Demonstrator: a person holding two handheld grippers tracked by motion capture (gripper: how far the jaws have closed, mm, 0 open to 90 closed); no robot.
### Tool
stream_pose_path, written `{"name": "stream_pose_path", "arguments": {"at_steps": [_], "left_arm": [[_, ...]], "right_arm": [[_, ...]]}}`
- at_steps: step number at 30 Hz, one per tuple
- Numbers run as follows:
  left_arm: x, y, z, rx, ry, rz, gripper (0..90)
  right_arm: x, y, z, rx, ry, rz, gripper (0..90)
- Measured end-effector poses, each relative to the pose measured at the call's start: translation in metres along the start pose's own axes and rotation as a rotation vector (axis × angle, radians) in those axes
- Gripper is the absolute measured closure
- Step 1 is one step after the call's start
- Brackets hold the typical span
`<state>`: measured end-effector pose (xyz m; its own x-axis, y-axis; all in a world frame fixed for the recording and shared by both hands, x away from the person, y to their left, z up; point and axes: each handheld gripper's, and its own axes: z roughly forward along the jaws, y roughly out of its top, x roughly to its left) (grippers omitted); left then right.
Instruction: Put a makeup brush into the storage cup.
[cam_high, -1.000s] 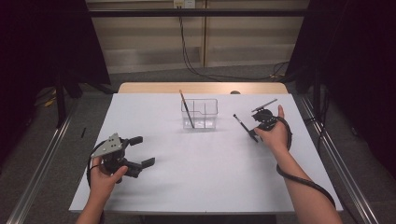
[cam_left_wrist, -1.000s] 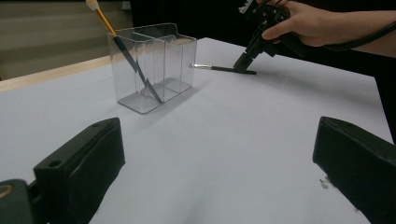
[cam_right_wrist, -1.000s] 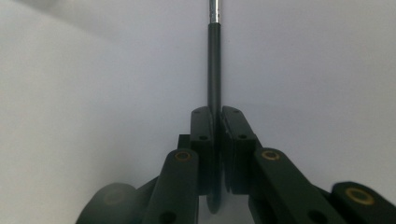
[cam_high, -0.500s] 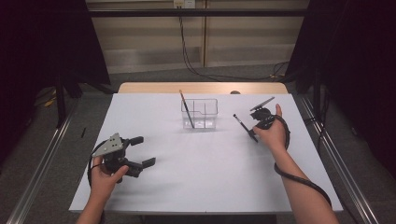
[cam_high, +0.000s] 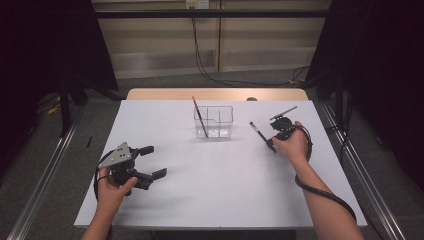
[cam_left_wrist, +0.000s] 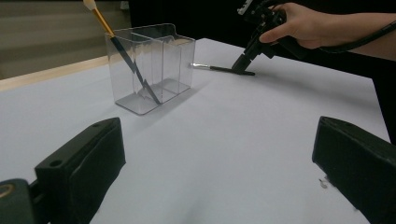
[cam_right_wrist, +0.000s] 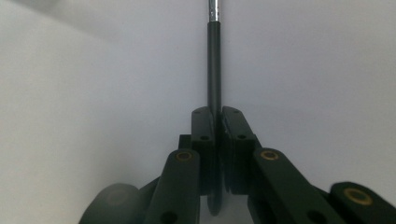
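A black-handled brush (cam_high: 257, 130) lies on the white table (cam_high: 225, 190), right of a clear plastic organizer (cam_high: 214, 121). My right gripper (cam_high: 270, 143) points down at the brush's near end and is shut on it; in the right gripper view the jaws (cam_right_wrist: 218, 126) pinch the black handle (cam_right_wrist: 214, 60), with the silver ferrule at the top. A second brush (cam_high: 199, 116) with a gold handle leans in the organizer's left compartment (cam_left_wrist: 154, 65). My left gripper (cam_high: 155, 161) rests at the table's front left, open with nothing between its fingers (cam_left_wrist: 84, 163).
The table's wooden far edge (cam_high: 215, 93) runs behind the organizer. Metal rails (cam_high: 45, 175) flank the table on both sides. A black cable (cam_high: 320, 192) trails from the right gripper along the forearm.
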<state>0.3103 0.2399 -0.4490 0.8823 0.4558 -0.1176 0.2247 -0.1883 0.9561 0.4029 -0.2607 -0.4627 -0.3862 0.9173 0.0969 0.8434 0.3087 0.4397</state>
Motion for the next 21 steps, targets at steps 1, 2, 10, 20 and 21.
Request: {"name": "stream_pose_path", "arguments": {"at_steps": [1,2,10,20,21], "left_arm": [[0.000,0.000,0.000,0.000,0.001,0.000,2.4],[0.000,0.000,0.000,0.002,0.001,0.005,2.4],[0.000,0.000,0.000,0.002,0.003,0.003,2.4],[0.000,0.000,0.000,-0.002,0.005,-0.005,2.4],[0.000,0.000,0.000,-0.004,0.004,-0.004,2.4]], "right_arm": [[0.000,-0.001,0.000,-0.008,-0.002,0.001,85.0],[0.000,-0.002,0.000,-0.015,0.000,0.007,85.0],[-0.005,-0.013,-0.002,-0.096,0.034,0.048,85.1],[-0.014,-0.025,-0.016,-0.262,0.098,0.104,85.1],[-0.015,-0.027,-0.018,-0.281,0.106,0.109,85.1]]}}
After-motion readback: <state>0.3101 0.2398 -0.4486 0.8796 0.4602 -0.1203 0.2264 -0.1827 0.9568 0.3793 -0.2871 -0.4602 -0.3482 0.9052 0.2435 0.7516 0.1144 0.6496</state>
